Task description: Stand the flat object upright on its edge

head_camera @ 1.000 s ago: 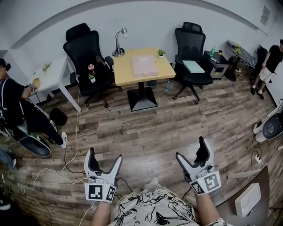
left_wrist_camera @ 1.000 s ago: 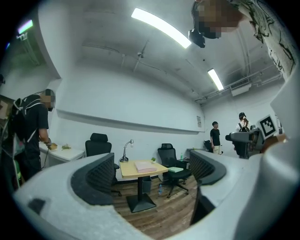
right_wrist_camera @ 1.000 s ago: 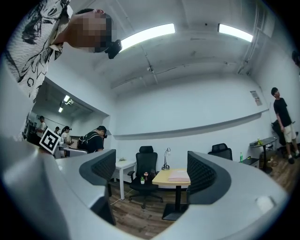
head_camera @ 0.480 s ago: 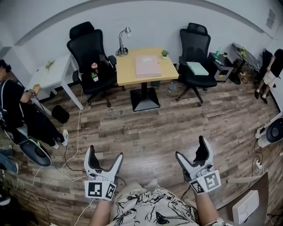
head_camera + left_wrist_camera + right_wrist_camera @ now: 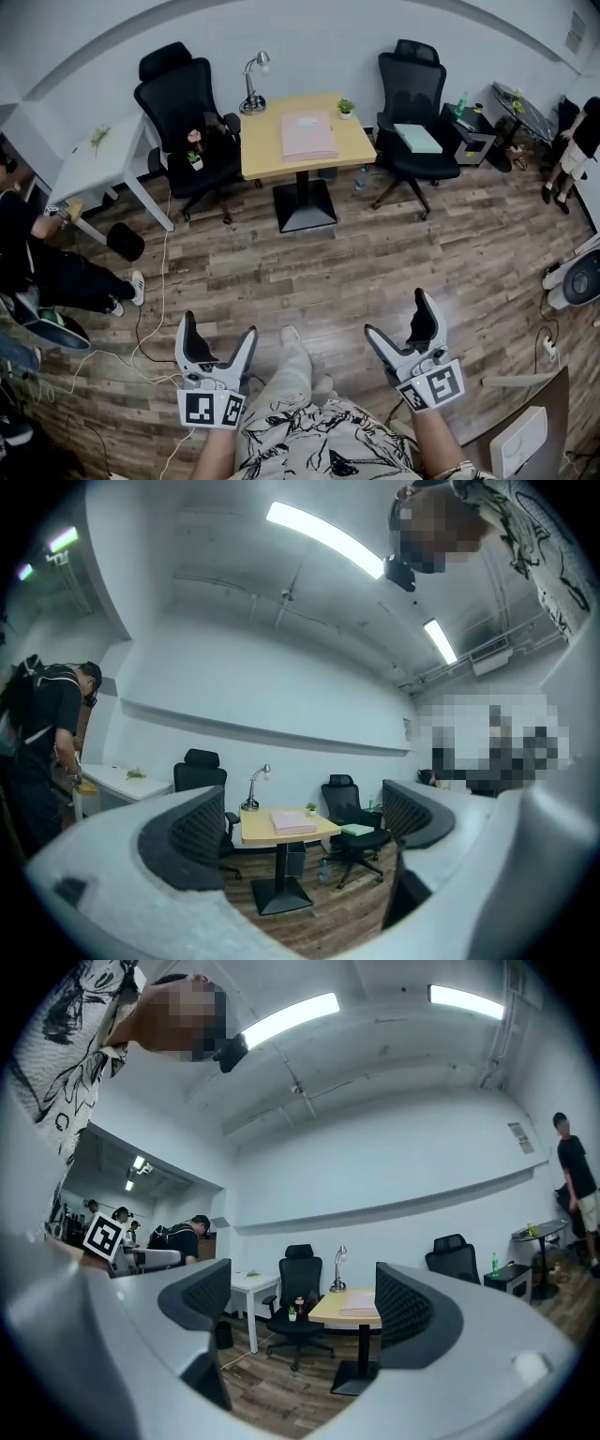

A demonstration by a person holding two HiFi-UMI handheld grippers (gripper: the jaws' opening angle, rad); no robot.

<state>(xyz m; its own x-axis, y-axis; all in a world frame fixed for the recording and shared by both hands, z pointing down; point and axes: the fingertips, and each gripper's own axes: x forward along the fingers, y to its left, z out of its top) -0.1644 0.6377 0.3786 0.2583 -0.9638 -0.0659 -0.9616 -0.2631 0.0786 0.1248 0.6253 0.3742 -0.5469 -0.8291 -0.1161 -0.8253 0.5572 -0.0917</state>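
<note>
A flat pink object [image 5: 307, 137] lies face down on the wooden table [image 5: 262, 157] across the room, between two black chairs. It shows small and far off in the left gripper view [image 5: 293, 821] and the right gripper view [image 5: 359, 1309]. My left gripper [image 5: 217, 328] is held low at the front left. Its jaws have just been opening and stand wide, with nothing between them. My right gripper [image 5: 398, 316] hangs at the front right, open and empty too. Both are far from the table, over the wooden floor.
Black office chairs [image 5: 178, 103] [image 5: 412, 84] flank the table, which also bears a desk lamp [image 5: 251, 86] and a small plant [image 5: 345, 108]. A white desk [image 5: 103, 161] and a seated person [image 5: 37, 267] are at left. Cables [image 5: 155, 291] trail over the floor.
My leg has swung forward between the two grippers. The person at the left has shifted toward the picture's edge. Both grippers keep their spots low in the head view.
</note>
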